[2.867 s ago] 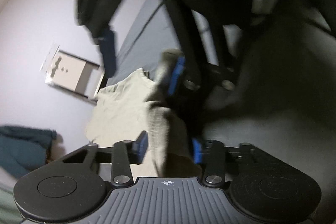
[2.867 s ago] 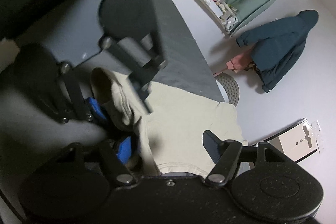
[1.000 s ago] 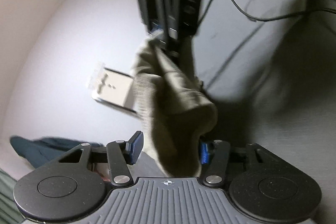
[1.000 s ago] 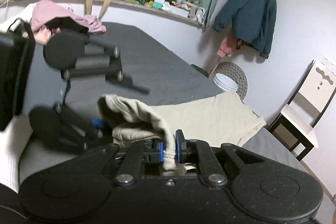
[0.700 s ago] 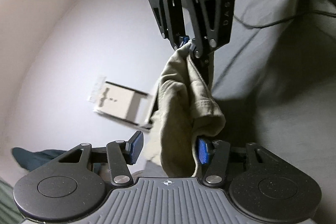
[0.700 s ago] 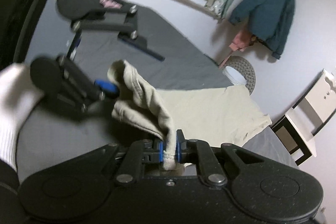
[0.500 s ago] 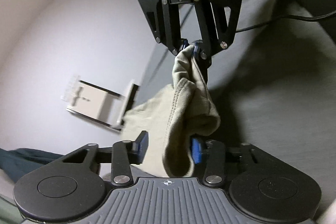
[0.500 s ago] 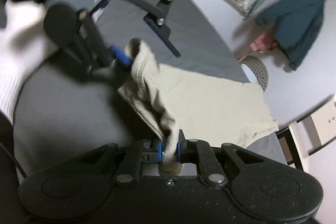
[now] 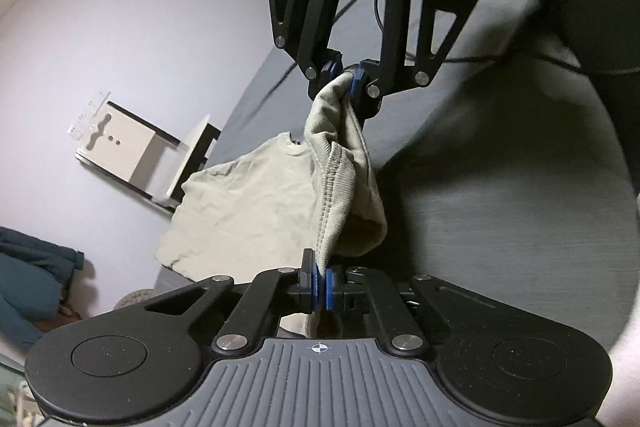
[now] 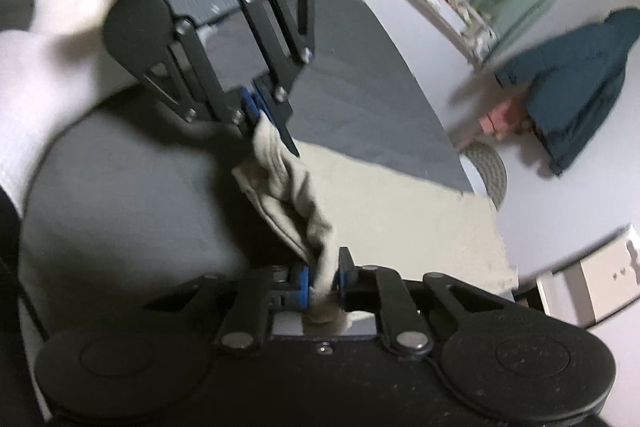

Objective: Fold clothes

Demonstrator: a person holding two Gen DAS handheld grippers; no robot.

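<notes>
Two tongs listed: left-wrist view, left tongs (image 9: 319, 285) pinching the ribbed hem of a khaki T-shirt (image 9: 256, 211) lying on the grey bed (image 9: 500, 195). Right-wrist view, right tongs (image 10: 322, 281) pinching the same bunched edge (image 10: 296, 203); advise drawing both apart evenly, taut, before folding.

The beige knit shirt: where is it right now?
The beige knit shirt lies on the dark grey bed, one bunched edge lifted between the left gripper and right gripper, both shut on it.
</notes>
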